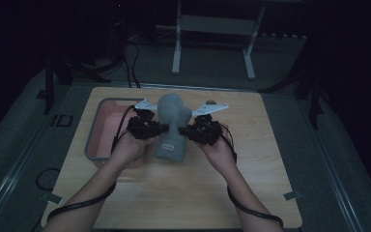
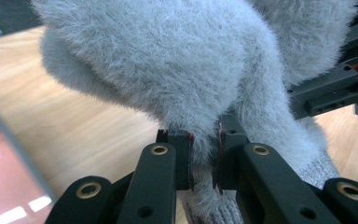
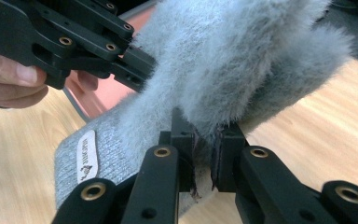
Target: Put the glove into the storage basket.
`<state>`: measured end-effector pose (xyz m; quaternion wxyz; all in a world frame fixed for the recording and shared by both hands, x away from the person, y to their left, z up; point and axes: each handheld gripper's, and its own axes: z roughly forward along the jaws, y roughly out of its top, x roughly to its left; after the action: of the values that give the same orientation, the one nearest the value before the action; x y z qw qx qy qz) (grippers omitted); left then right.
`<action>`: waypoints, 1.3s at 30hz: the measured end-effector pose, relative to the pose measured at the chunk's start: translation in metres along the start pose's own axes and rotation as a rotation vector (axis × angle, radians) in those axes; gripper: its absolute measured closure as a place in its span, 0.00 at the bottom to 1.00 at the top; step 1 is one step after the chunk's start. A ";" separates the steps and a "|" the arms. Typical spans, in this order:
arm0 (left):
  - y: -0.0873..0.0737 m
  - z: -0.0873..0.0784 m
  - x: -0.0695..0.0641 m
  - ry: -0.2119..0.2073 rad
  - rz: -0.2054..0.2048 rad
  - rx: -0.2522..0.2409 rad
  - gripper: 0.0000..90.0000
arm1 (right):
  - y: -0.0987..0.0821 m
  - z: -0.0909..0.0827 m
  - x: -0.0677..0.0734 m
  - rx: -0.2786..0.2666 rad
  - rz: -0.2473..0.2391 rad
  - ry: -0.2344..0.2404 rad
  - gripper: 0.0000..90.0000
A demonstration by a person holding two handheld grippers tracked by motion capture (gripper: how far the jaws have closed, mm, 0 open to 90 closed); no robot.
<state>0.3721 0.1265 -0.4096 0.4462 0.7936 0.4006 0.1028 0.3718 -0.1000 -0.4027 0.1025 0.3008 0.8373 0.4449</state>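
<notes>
Both forearms reach in from the near edge of the wooden table [image 1: 251, 193], angled towards each other so the two hands meet over its middle. The left hand [image 1: 128, 147] is wrapped around the left gripper [image 1: 162, 128], palm cupped under the black body, and the right hand [image 1: 217, 152] holds the right gripper [image 1: 183, 130] the same way, with both tools pointing inwards at a grey mitten [image 1: 171, 125] between them. The mitten is fluffy on its upper half, with a knitted cuff carrying a small pale label [image 1: 168, 145] at the bottom. It hangs upright, its rounded top above the grippers and the cuff draping down towards the tabletop; I cannot tell whether the cuff touches the wood. In the left gripper view the left gripper [image 2: 204, 161] has its jaws drawn narrow, pinching a fold of the mitten [image 2: 168, 60] between the pads. In the right gripper view the right gripper [image 3: 204, 161] is pinched just as tightly on the opposite edge of the mitten [image 3: 223, 60], and the left hand's fingers [image 3: 14, 74] show on the far side. A cable trails from each tool back along the forearm. A grey-rimmed pink tray [image 1: 107, 128] sits on the table just left of the left hand.
</notes>
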 end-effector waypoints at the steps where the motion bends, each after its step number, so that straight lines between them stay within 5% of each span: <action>1: 0.002 -0.004 0.003 0.005 0.005 0.001 0.90 | 0.005 0.002 0.001 -0.004 -0.002 0.004 0.91; 6: 0.008 -0.021 0.019 0.021 -0.016 -0.004 0.90 | 0.030 0.011 0.010 -0.009 -0.030 0.015 0.91; 14: 0.009 -0.050 0.048 0.101 -0.039 0.001 0.90 | 0.063 0.041 0.026 -0.018 -0.053 0.046 0.91; 25: -0.018 -0.080 0.096 0.207 -0.127 0.040 0.90 | 0.093 0.106 0.051 0.026 -0.065 0.117 0.91; 30: -0.039 -0.070 0.116 0.259 -0.169 0.112 0.90 | 0.087 0.145 0.058 0.091 -0.068 0.116 0.91; 39: -0.065 -0.021 0.135 0.306 -0.193 0.307 0.90 | 0.057 0.201 0.051 0.258 -0.010 0.090 0.91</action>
<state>0.4148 0.2557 -0.4752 0.2621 0.7855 0.5484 0.1167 0.4431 0.0916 -0.4692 0.0277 0.2869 0.8928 0.3461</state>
